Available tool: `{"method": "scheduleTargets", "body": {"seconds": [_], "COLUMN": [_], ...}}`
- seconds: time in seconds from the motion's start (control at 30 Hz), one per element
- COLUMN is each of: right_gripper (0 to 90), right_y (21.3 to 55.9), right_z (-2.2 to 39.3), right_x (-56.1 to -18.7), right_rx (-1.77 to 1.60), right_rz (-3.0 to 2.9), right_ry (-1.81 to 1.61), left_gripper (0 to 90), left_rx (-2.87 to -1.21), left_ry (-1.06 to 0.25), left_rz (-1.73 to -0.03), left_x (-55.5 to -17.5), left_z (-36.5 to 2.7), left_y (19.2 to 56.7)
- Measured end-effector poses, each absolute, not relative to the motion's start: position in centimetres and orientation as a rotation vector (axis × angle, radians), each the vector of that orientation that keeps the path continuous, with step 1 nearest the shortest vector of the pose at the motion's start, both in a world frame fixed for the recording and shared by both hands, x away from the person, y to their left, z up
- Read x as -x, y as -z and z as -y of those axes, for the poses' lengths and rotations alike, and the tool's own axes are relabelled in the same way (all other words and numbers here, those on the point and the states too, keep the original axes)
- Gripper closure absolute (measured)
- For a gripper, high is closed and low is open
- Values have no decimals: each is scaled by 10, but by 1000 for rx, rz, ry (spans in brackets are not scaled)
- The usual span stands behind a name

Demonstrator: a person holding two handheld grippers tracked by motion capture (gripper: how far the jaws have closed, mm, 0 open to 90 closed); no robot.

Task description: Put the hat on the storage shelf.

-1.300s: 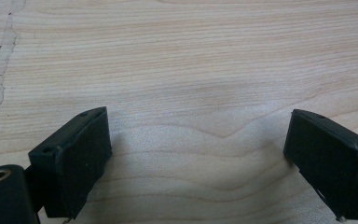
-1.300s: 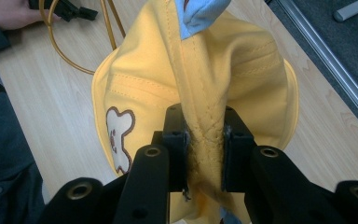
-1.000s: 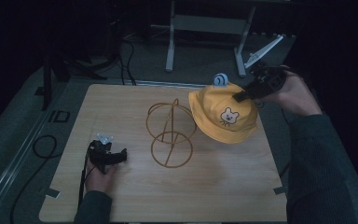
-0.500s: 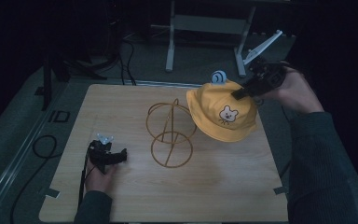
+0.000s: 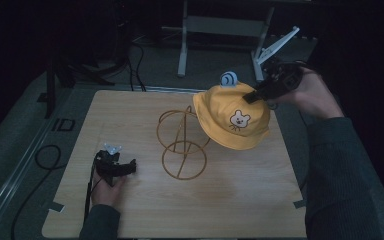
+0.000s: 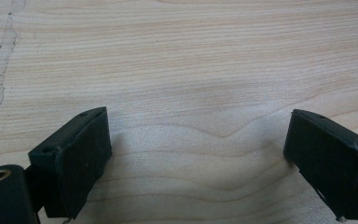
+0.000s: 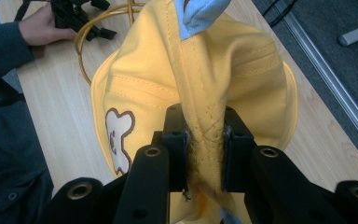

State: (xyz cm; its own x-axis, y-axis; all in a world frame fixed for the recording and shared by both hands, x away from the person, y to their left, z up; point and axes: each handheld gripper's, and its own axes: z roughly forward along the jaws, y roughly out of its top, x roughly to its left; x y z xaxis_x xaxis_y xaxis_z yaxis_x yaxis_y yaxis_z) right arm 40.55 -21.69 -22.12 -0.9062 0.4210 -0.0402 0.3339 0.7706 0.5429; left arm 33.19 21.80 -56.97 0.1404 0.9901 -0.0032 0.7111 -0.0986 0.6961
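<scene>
A yellow bucket hat [image 5: 232,119] with a bear face and small blue ears hangs in the air over the table's right half, beside a gold wire stand [image 5: 180,145] made of rings. My right gripper [image 5: 252,95] is shut on the hat's crown; in the right gripper view the fabric [image 7: 205,135] bunches between the two pads. My left gripper [image 5: 130,167] rests on the wooden table [image 5: 130,115] at the front left. Its jaws stand open over bare wood [image 6: 196,140], with nothing between them.
The wire stand sits near the table's middle, just left of the hanging hat. A metal frame [image 5: 225,25] and cables [image 5: 45,155] lie on the floor beyond and left of the table.
The hat and my right gripper have shifted slightly toward the left and a little higher. The left gripper has not moved.
</scene>
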Motion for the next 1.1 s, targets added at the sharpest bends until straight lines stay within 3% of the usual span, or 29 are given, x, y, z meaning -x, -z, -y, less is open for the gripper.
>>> {"method": "scheduleTargets", "body": {"seconds": [1.1], "right_gripper": [760], "right_y": [215], "right_z": [182], "right_x": [-409], "right_rx": [-526], "right_rz": [-2808], "right_ry": [-820], "left_gripper": [72], "left_rx": [-1876], "left_ry": [-651], "left_rz": [-1620], "left_x": [-332], "left_z": [-216], "left_y": [570]}}
